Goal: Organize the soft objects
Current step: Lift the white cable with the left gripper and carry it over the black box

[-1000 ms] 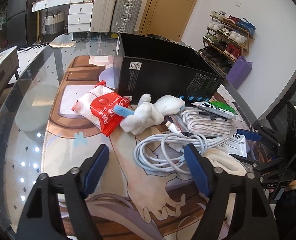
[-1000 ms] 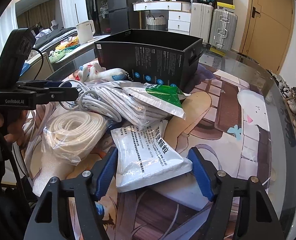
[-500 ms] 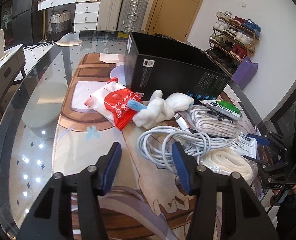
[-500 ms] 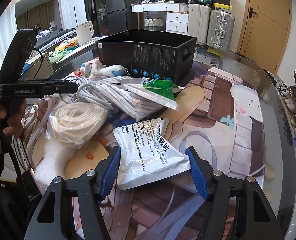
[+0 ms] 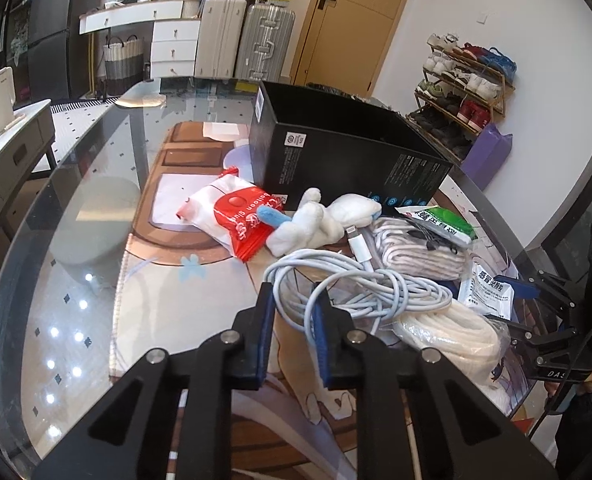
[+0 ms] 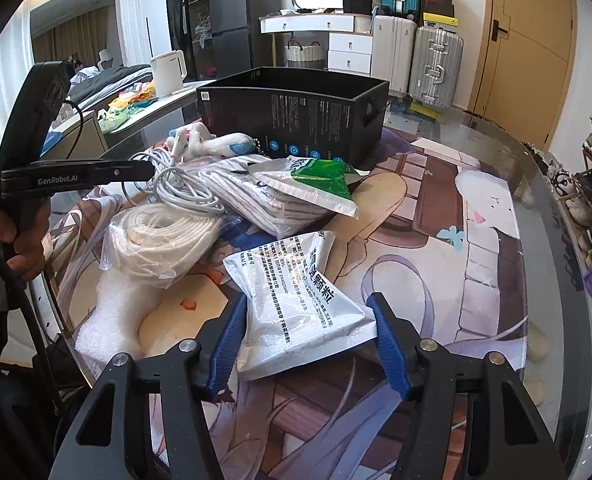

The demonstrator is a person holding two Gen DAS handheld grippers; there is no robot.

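Black open-topped box (image 5: 348, 160) standing at the far end of the glass surface (image 5: 75, 240), on a printed mat (image 6: 436, 216). In front of it, lying crowded together: red-and-white snack packet (image 5: 231, 216), white plush toy (image 5: 316, 220) with blue ear, bundled striped cord in clear wrap (image 6: 263, 192) carrying a green-and-silver sachet (image 6: 316, 180), bagged coil of white rope (image 6: 155, 236), and a loose pale-blue charging cable (image 5: 360, 284), its white plug pointing toward the plush. Left gripper (image 5: 293, 312) having just been closing, its blue pads now pinching a loop of that cable at the coil's near edge. Right gripper (image 6: 308, 340) narrowing around a silver medicine pouch (image 6: 296, 304) with black print; jaws flanking it, pads not yet pressing.
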